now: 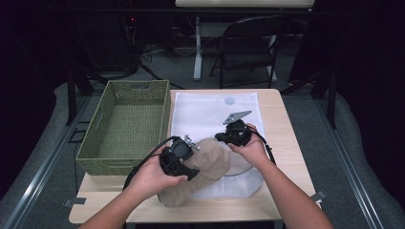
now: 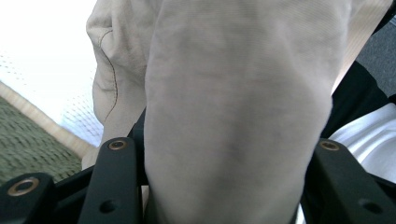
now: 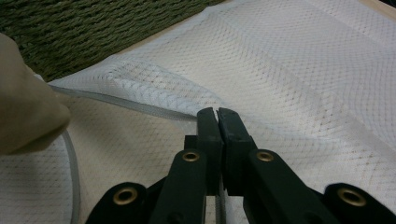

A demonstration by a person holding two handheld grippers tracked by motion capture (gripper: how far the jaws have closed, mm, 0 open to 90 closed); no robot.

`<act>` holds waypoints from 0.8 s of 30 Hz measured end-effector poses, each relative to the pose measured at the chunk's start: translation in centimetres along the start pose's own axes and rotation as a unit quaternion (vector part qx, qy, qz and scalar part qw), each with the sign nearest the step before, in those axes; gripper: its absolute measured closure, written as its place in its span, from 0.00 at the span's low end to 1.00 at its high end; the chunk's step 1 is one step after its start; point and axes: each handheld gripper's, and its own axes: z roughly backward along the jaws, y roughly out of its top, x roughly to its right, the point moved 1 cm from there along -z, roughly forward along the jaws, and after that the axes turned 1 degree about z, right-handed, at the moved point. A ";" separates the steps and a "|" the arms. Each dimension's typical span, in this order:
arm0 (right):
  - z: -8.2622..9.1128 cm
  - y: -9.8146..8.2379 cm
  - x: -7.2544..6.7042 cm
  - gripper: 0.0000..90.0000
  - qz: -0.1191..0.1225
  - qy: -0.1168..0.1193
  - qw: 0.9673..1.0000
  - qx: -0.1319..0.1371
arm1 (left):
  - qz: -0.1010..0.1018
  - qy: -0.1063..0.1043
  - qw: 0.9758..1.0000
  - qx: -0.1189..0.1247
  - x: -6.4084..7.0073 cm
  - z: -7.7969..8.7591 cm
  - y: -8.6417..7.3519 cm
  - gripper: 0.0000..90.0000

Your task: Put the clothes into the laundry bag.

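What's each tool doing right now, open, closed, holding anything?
Left tool: closed on the beige garment.
Right tool: shut, pinching the white mesh bag's edge.

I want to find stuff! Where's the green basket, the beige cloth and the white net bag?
green basket (image 1: 125, 125): high view, woven floor inside.
beige cloth (image 2: 238, 93): left gripper view, middle of the bunched fabric.
white net bag (image 3: 299, 60): right gripper view, flat mesh.

Green basket (image 1: 125, 125) sits left-centre on the table (image 1: 286, 138). Folding chair (image 1: 248, 45) at top centre, behind it.
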 end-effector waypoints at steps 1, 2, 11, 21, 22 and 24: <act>0.0 0.0 0.0 0.98 0.000 0.000 1.000 0.000 | 0.000 0.000 1.000 0.000 0.0 0.0 0.0 0.55; 0.0 0.0 0.0 0.98 0.002 0.001 1.000 -0.001 | 0.001 0.001 1.000 -0.002 0.0 -0.4 -0.1 0.55; 0.0 0.1 -0.2 0.98 0.005 0.001 1.000 -0.001 | 0.009 -0.010 1.000 -0.005 0.1 -1.9 -0.6 0.55; 0.1 0.2 -0.4 0.98 0.007 0.003 1.000 0.000 | 0.016 -0.010 1.000 -0.011 0.1 -3.4 -1.0 0.55; 0.2 0.2 -0.4 0.98 0.006 0.002 1.000 0.001 | 0.019 -0.010 1.000 -0.010 0.1 -3.6 -1.0 0.55; 0.2 0.2 -0.4 0.98 0.008 0.003 1.000 0.002 | 0.019 -0.010 1.000 -0.009 0.0 -3.7 -1.0 0.55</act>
